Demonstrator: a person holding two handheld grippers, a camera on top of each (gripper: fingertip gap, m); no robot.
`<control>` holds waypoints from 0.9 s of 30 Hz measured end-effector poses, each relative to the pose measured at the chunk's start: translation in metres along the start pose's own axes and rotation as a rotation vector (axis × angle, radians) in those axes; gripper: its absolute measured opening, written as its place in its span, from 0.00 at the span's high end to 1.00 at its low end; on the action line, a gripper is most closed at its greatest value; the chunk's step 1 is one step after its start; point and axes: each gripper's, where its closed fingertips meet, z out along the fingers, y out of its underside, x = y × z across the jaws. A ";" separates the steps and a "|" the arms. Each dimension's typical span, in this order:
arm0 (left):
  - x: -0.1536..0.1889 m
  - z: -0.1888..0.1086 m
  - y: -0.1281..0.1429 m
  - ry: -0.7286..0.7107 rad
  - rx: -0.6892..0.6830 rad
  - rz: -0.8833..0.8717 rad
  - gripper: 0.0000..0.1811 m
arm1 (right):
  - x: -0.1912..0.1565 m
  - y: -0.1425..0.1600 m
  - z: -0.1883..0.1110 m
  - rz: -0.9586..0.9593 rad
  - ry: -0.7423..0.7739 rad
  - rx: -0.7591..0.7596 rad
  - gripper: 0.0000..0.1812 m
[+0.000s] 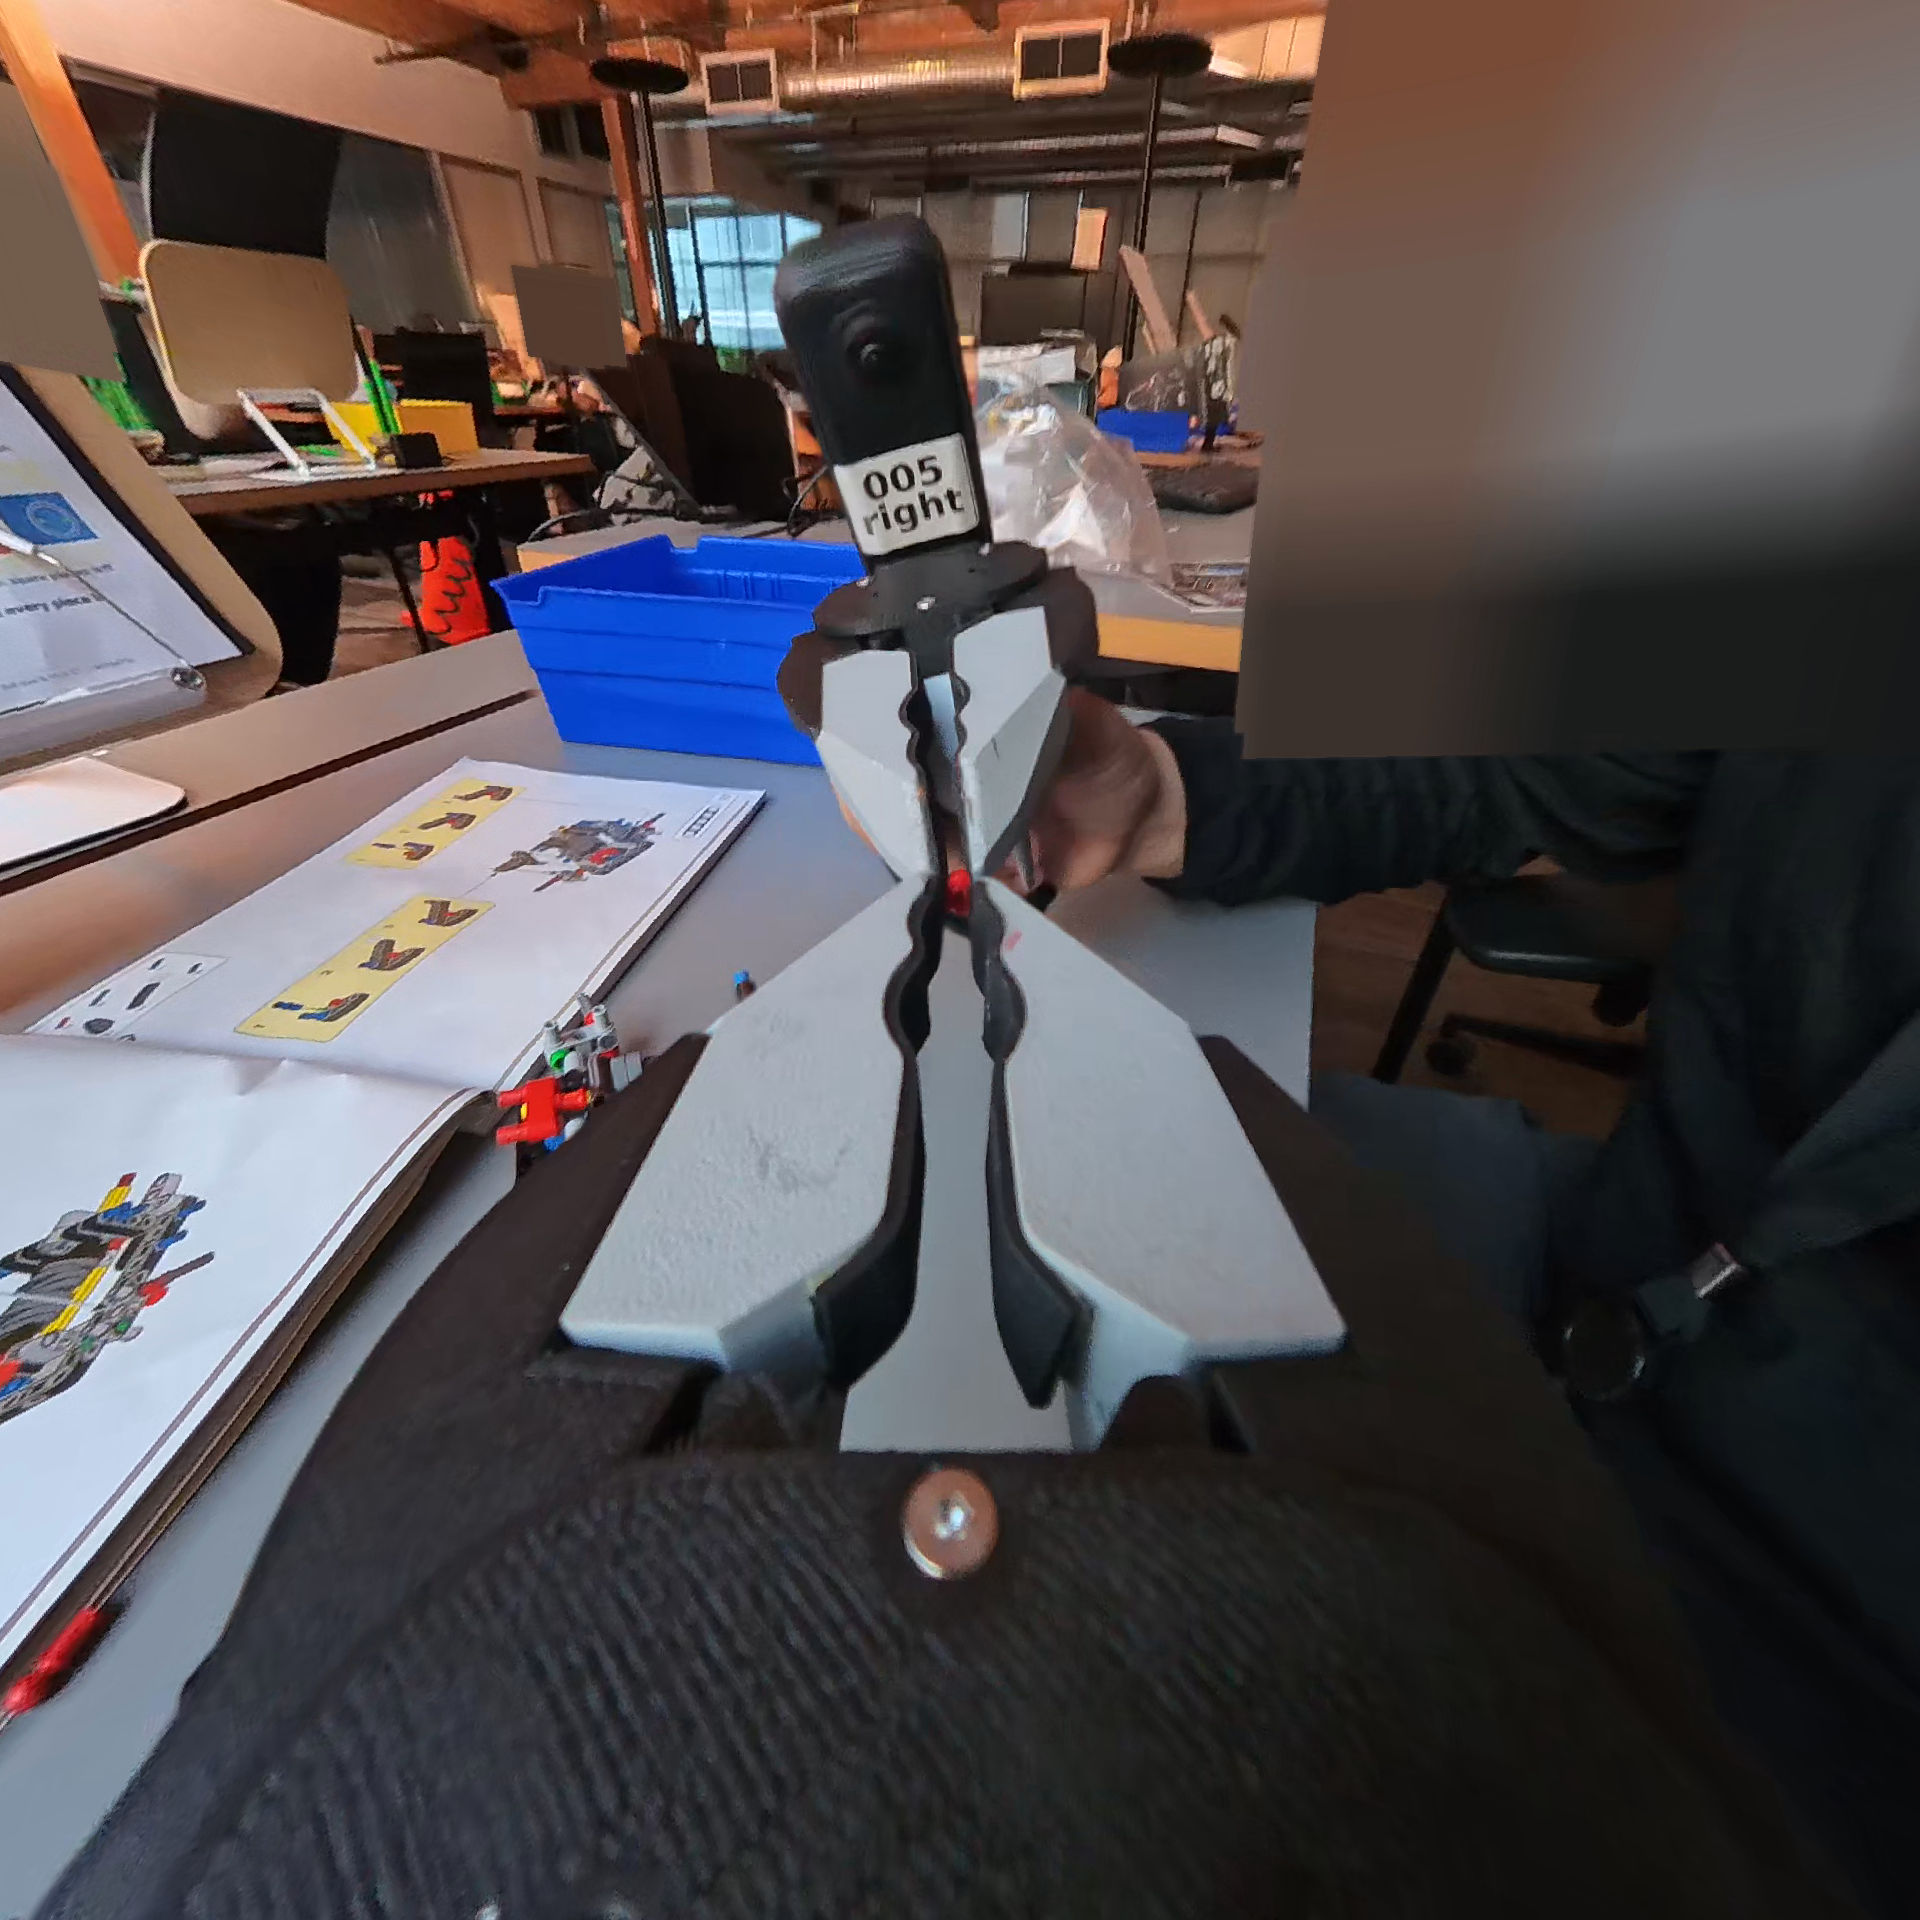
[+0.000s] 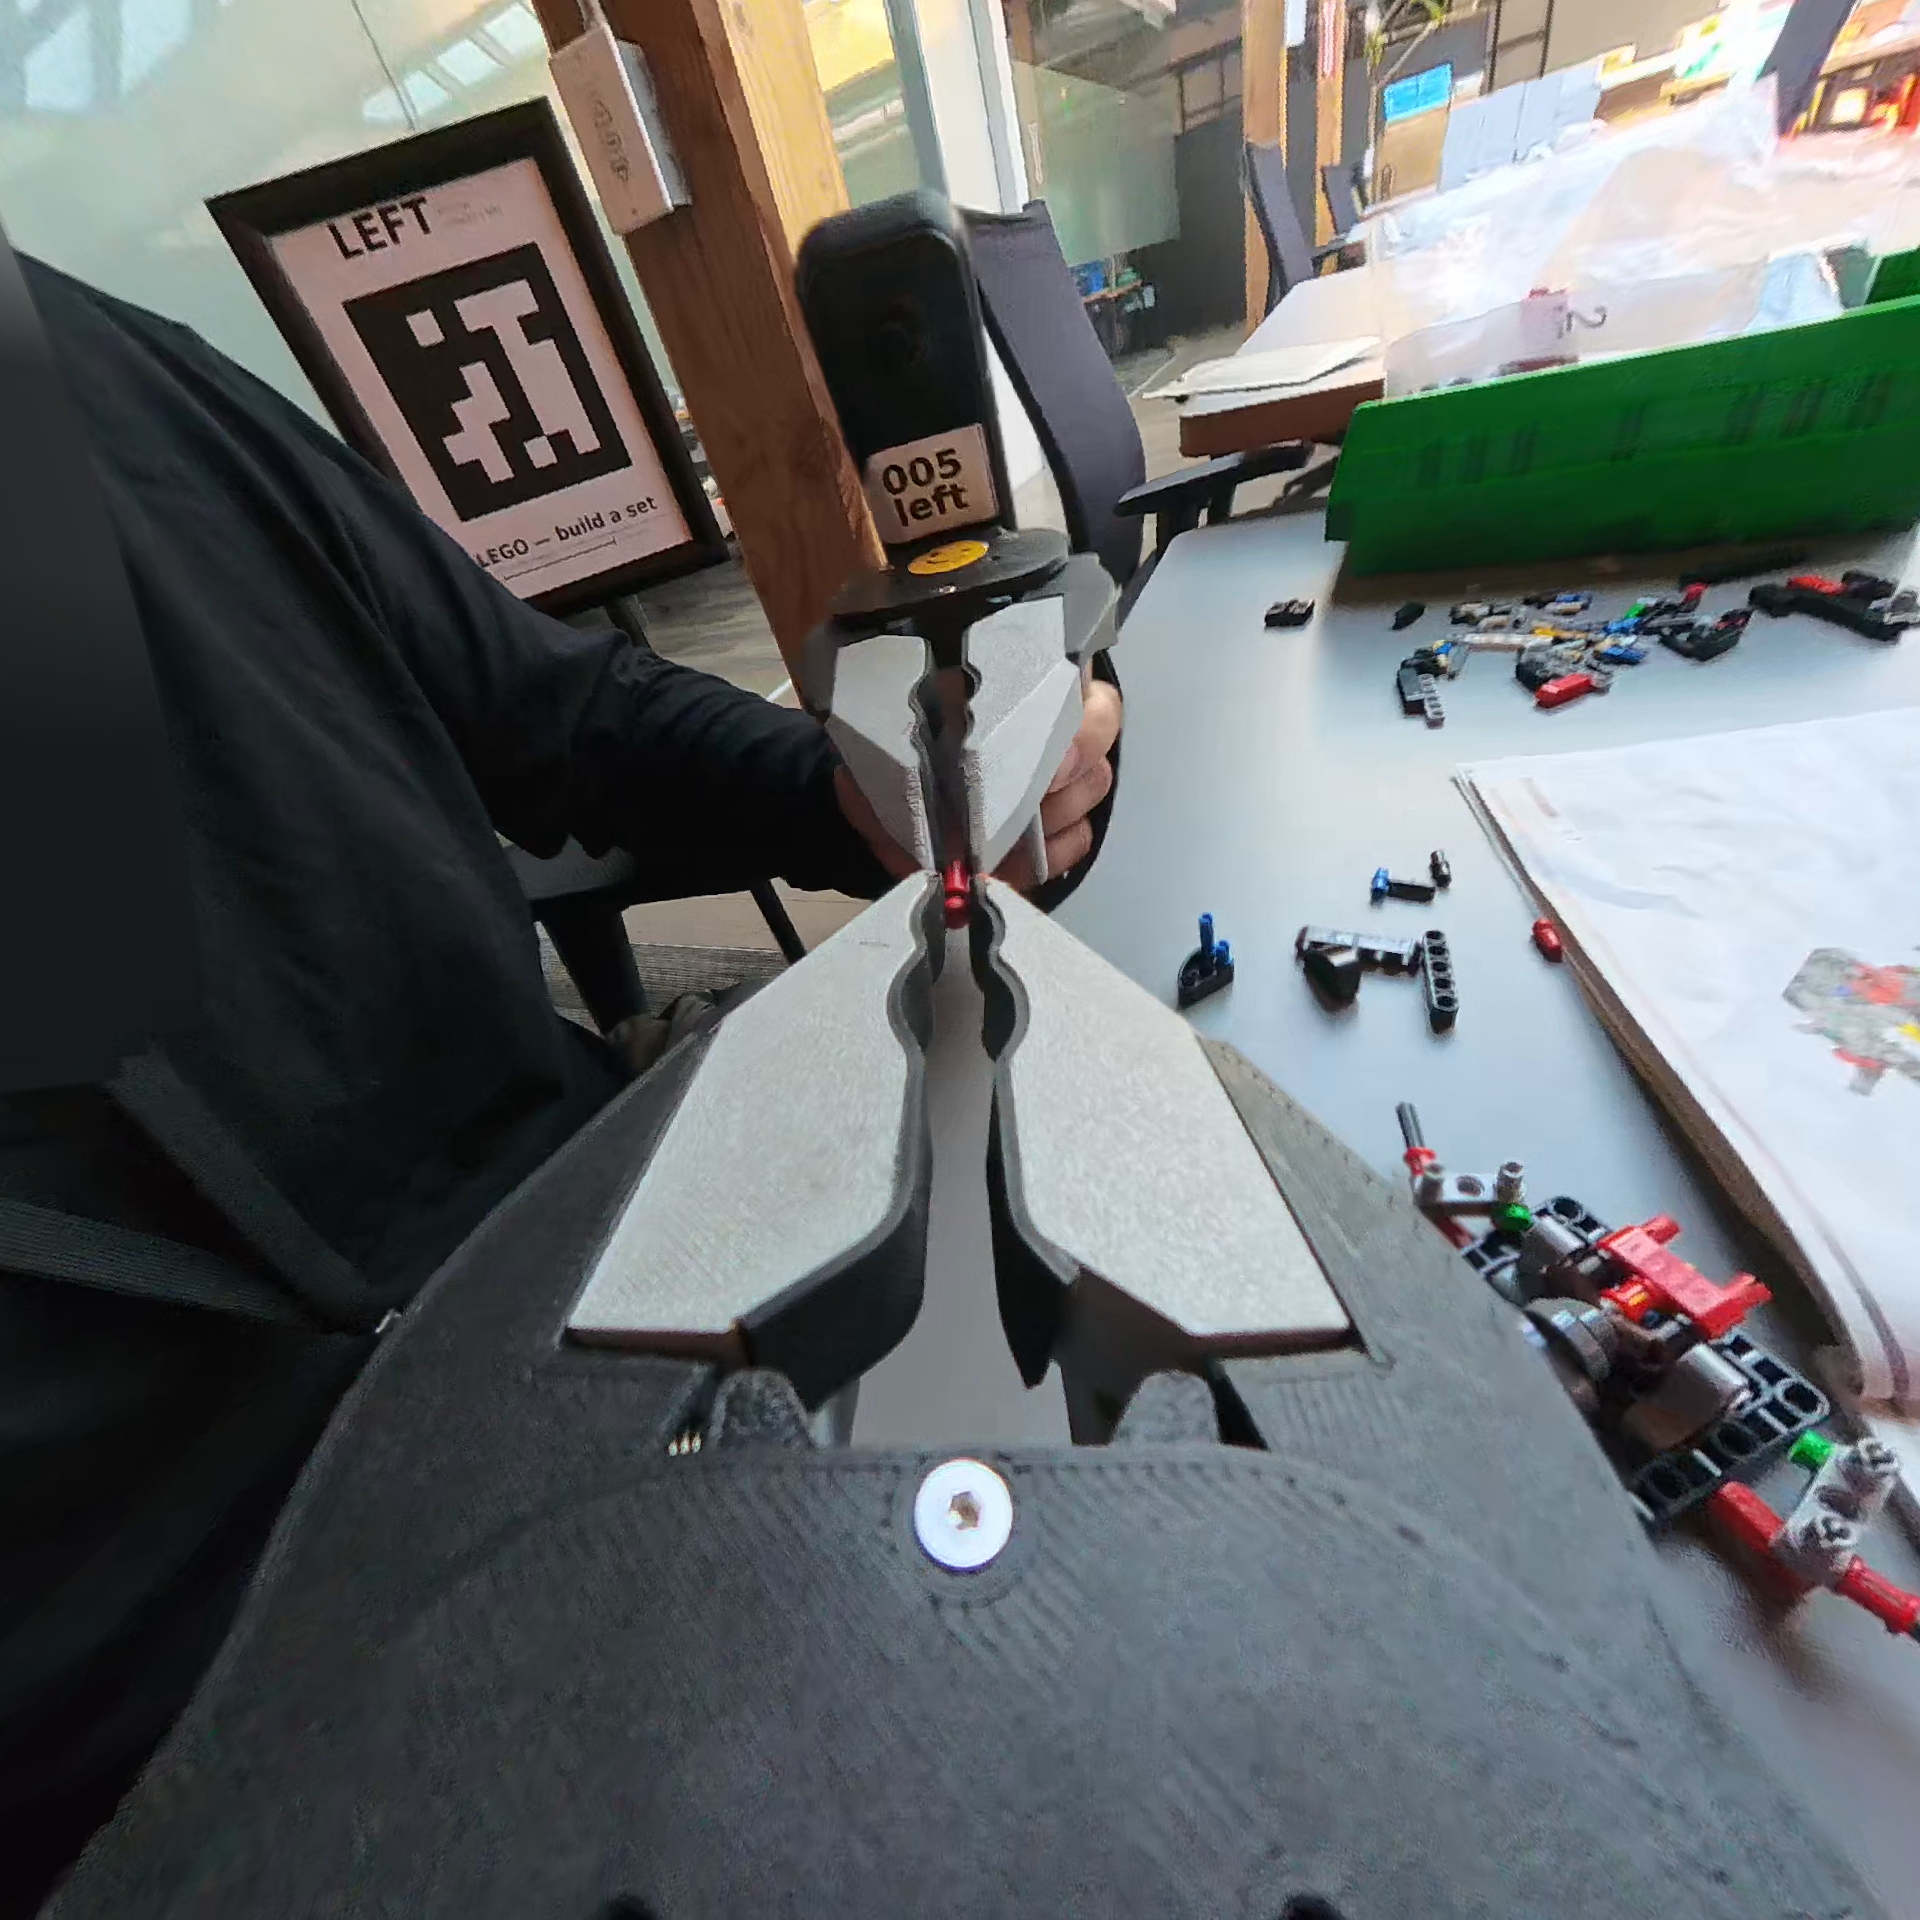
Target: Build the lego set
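Note:
A small red Lego pin (image 1: 957,889) is held in the air between the tips of both grippers, which meet nose to nose above the grey table (image 1: 790,894). My left gripper (image 1: 957,916) is shut on one end of the pin. My right gripper (image 2: 954,916) is shut on the other end of the pin (image 2: 954,896). The right gripper (image 1: 961,864) faces me in the left wrist view, and the left gripper (image 2: 951,858) faces me in the right wrist view. A partly built grey, black and red model (image 2: 1662,1340) lies on the table beside the open instruction booklet (image 2: 1714,935).
Loose Lego pieces (image 2: 1558,644) are scattered at the far side, with small black and blue parts (image 2: 1382,961) nearer. A green bin (image 2: 1621,447) and a blue bin (image 1: 665,634) stand at the table's edges. A person in a dark sleeve (image 2: 520,675) holds both grippers. Both grippers' tips are close together, under 4 cm apart.

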 end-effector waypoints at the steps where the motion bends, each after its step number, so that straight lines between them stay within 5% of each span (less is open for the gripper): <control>1: 0.000 0.000 0.003 -0.006 -0.023 0.010 0.99 | 0.001 0.001 0.000 0.016 -0.003 -0.005 0.99; 8: -0.012 0.007 0.036 -0.122 -0.257 0.156 0.99 | 0.022 0.017 0.000 0.047 0.106 -0.088 1.00; 11: -0.039 0.003 0.078 -0.229 -0.445 0.093 0.99 | 0.051 0.038 -0.005 0.017 0.279 -0.207 1.00; 14: -0.042 0.002 0.080 -0.225 -0.410 0.066 0.99 | 0.053 0.038 -0.010 -0.043 0.313 -0.227 1.00; 19: -0.034 -0.002 0.044 -0.177 -0.254 0.100 0.99 | 0.047 0.040 -0.011 -0.063 0.261 -0.244 0.95; 27: -0.017 -0.004 0.004 -0.121 -0.052 0.089 0.99 | 0.021 0.008 -0.007 0.248 -0.037 0.023 0.98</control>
